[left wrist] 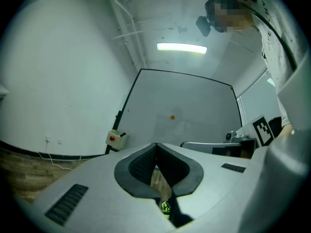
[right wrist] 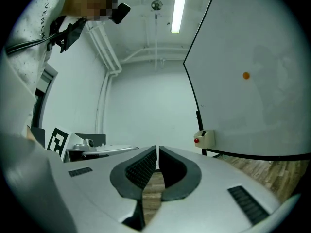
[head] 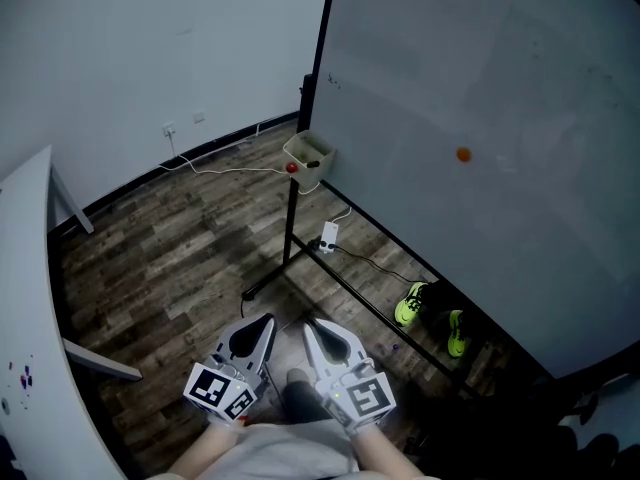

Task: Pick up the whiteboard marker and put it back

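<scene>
Currently left gripper and right gripper, bottom centre, are both closed and empty. Black whiteboard marker rests in beige holder box upper centre, at white whiteboard edge.

The whiteboard runs off the head view's top and right edges, and the white surface is cut by the left edge. At the board's lower corner a small box shows a red spot and, in the left gripper view, a dark stick poking up (both too small to name). The orange dot on the board is likewise too small to tell. Green shoes under the board are half lost in shadow.
</scene>
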The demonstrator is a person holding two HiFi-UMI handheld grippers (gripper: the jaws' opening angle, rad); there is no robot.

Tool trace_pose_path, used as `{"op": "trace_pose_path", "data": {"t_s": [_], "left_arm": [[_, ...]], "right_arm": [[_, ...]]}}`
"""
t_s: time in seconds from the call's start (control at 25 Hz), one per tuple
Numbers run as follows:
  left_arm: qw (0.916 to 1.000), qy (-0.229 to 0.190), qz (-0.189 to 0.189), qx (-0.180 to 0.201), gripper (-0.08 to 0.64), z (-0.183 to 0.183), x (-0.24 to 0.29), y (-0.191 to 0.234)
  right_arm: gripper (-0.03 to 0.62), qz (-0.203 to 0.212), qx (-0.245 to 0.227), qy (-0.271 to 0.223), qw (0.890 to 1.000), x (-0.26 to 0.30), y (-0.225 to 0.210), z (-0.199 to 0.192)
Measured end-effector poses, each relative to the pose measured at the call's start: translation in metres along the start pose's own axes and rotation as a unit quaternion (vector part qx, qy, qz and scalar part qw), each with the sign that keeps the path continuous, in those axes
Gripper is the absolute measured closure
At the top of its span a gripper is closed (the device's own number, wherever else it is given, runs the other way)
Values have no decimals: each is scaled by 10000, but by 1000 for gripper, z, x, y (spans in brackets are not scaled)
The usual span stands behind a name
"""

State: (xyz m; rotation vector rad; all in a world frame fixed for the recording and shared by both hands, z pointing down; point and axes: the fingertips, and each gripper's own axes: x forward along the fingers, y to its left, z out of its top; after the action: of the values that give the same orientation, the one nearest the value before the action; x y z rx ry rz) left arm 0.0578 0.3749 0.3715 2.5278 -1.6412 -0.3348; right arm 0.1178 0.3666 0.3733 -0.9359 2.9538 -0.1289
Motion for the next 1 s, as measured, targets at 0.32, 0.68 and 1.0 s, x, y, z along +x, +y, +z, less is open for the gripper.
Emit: {"op": "trace_pose_path", "data": {"t_s": [0.32,0.68,1.0], "left_arm": [[9998,-111,148,-14,545,10,47,35],[9993,-80,355,-75,545,5,90,70],[9987,-47,496,-77,545,0,119,89]], "right_arm": [[572,415,-119,-144,9990,54,-29,14],[572,591,-4,-146,9981,98,-69,11],[572,730,170,-95,9971,124,-96,5]]}}
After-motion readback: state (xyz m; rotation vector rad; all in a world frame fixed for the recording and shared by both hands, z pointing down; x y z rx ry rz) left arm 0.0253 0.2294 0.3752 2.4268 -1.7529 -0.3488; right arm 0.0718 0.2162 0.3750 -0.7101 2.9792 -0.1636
